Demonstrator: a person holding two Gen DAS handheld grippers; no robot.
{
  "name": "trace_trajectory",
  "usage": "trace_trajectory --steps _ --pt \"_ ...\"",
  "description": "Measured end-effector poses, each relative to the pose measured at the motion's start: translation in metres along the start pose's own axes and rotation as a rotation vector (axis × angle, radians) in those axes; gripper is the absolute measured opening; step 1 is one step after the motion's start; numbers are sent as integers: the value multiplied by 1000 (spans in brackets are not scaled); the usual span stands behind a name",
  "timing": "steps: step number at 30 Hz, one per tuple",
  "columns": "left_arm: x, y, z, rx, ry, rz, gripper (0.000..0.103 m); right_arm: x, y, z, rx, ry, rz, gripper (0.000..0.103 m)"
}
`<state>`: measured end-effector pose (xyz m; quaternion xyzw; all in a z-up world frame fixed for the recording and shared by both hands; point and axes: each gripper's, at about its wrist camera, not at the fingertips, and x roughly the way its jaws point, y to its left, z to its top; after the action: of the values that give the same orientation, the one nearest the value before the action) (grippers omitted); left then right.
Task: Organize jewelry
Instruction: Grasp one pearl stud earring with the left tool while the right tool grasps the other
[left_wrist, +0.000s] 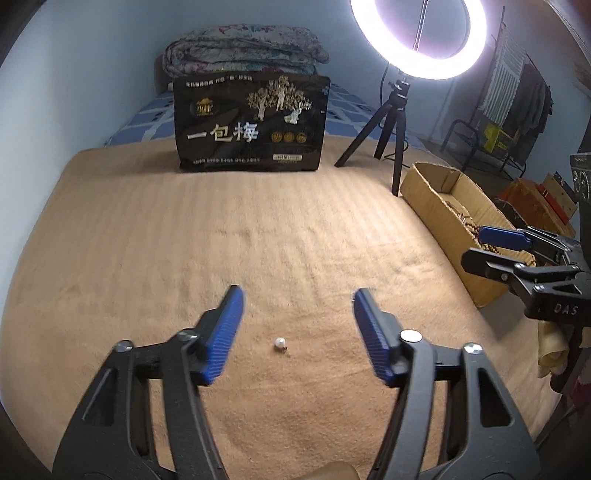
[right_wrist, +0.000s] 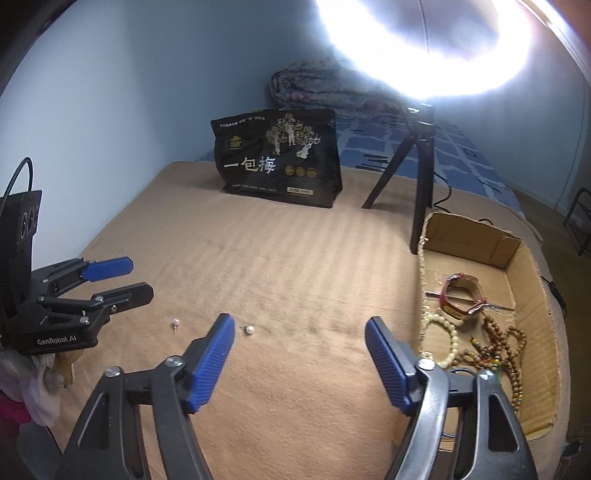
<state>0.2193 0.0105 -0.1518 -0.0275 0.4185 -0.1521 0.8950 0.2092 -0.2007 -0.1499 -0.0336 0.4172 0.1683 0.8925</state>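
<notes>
We look forward and down from each gripper, low over the tan blanket. Our left view faces the black bag squarely; our right view sits further right, nearer the cardboard box. Both share the bag, the ring light and a pearl earring.
</notes>
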Motion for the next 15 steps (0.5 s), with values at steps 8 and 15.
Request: trace_trajectory --steps 8,15 --pt "7 4 -12 8 24 -15 53 19 14 2 -30 30 15 60" --pt "11 10 -19 6 40 -9 47 32 26 4 -58 41 21 55"
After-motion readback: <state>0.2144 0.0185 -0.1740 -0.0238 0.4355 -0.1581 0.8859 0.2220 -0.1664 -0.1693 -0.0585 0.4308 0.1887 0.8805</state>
